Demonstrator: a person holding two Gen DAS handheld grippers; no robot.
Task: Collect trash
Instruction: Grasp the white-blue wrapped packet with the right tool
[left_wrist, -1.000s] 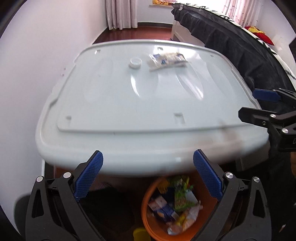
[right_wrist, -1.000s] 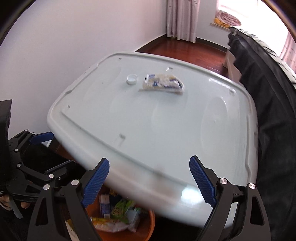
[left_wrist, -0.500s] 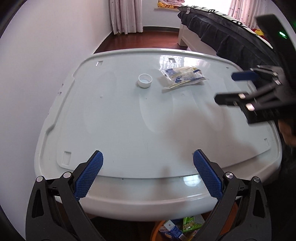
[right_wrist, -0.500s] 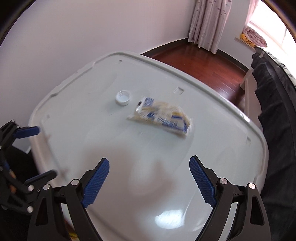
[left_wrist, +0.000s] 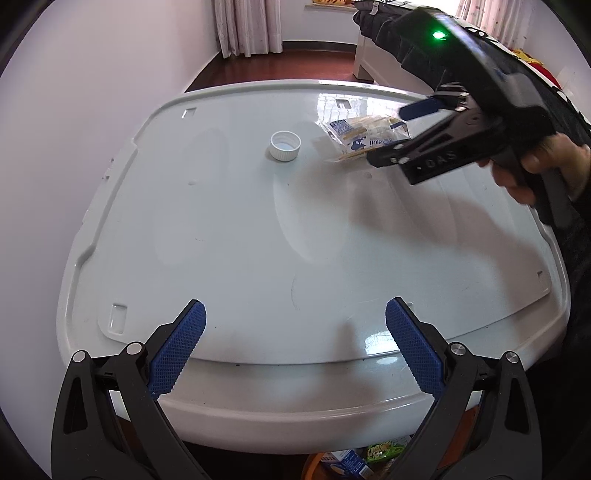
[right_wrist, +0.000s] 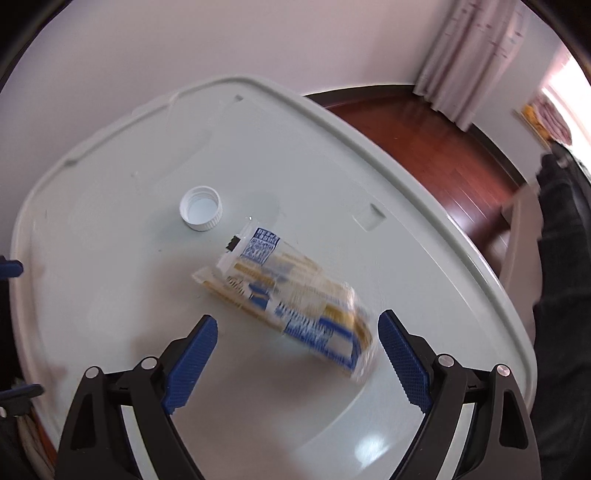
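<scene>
The right gripper, jaws gaping and empty, is nearing the wrapper, lying diagonally across them; the left gripper is idling agape.

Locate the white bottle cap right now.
The bottle cap lies open side up on the far part of the white lid, just left of the snack wrapper in both views, untouched.

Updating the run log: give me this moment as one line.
step: approach wrapper | right gripper: open, over snack wrapper, not gripping | left gripper: open, empty | bottle cap: on white lid
</scene>
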